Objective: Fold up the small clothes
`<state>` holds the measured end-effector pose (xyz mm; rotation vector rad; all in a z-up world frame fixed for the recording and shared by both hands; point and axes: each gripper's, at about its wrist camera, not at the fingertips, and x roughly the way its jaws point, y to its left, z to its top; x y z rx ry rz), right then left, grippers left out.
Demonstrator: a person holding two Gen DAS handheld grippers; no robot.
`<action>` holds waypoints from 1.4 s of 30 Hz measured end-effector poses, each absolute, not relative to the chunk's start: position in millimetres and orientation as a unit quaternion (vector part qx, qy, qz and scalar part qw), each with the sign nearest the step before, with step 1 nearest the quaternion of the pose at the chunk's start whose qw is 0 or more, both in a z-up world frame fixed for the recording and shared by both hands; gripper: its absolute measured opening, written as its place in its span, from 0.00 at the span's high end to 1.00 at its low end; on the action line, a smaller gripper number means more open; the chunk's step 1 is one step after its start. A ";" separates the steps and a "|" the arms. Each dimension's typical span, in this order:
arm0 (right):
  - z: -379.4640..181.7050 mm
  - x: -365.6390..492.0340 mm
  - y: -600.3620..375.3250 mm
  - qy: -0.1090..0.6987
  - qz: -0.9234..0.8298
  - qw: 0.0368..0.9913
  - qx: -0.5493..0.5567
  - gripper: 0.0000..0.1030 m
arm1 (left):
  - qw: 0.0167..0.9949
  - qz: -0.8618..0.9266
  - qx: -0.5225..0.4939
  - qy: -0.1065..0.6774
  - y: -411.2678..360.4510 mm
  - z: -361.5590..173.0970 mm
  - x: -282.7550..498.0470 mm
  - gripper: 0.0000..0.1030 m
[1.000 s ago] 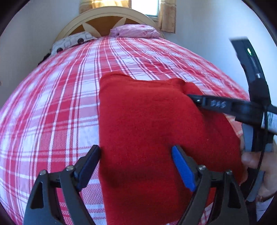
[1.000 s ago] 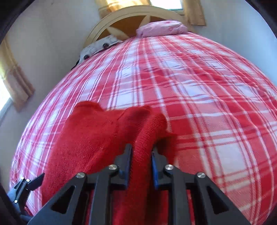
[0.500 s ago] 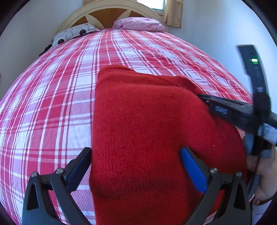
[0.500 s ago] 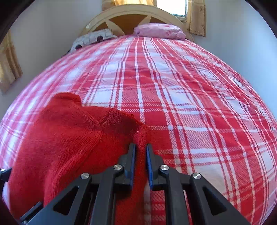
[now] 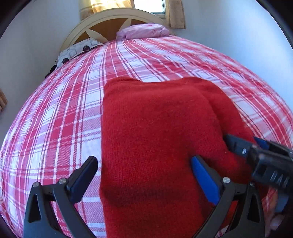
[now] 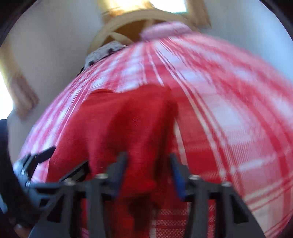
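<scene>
A red knitted garment (image 5: 157, 128) lies on the red and white plaid bedspread (image 5: 64, 113). It also shows in the right wrist view (image 6: 117, 126), which is blurred. My left gripper (image 5: 144, 166) is open, with its jaws wide on either side of the garment's near part. My right gripper (image 6: 148, 164) is open, with its jaws apart around the garment's right edge. The right gripper also shows at the right edge of the left wrist view (image 5: 243, 144), next to the garment's folded right side.
A pink pillow (image 5: 142, 31) and a patterned grey pillow (image 5: 77, 50) lie at the head of the bed by the cream headboard (image 5: 113, 16). White walls stand on both sides, close to the bed's edges.
My right gripper has opened and let go of the garment's right edge, and has drawn back toward me. The garment's right side now lies folded over. My left gripper stays open.
</scene>
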<state>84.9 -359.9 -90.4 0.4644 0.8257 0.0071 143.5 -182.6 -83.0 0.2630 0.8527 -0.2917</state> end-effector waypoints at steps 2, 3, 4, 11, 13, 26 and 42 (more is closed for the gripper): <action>-88.6 82.1 -359.1 0.395 0.011 0.892 0.218 0.43 | 0.889 -0.146 0.114 0.419 -178.4 -82.8 147.5 0.00; -85.7 81.1 -355.4 0.396 0.009 0.896 0.203 0.43 | 0.888 -0.149 0.105 0.423 -175.0 -83.5 149.3 0.00; -84.4 80.2 -353.0 0.396 0.008 0.897 0.196 0.43 | 0.884 -0.154 0.087 0.432 -170.0 -85.3 152.9 0.00; -81.5 68.1 -359.4 0.398 0.018 0.891 0.218 0.43 | 0.877 -0.172 0.075 0.442 -161.8 -81.2 147.8 0.01; -76.9 63.7 -361.9 0.395 0.018 0.890 0.225 0.43 | 0.873 -0.179 0.077 0.447 -157.7 -75.7 146.8 0.02; -43.2 51.5 -341.2 0.355 0.014 0.921 0.158 0.43 | 0.889 -0.181 0.048 0.418 -132.7 -34.8 175.3 0.02; -65.9 35.4 -330.0 0.369 0.013 0.922 0.112 0.43 | 0.857 -0.172 0.008 0.485 -132.2 -53.8 266.7 0.12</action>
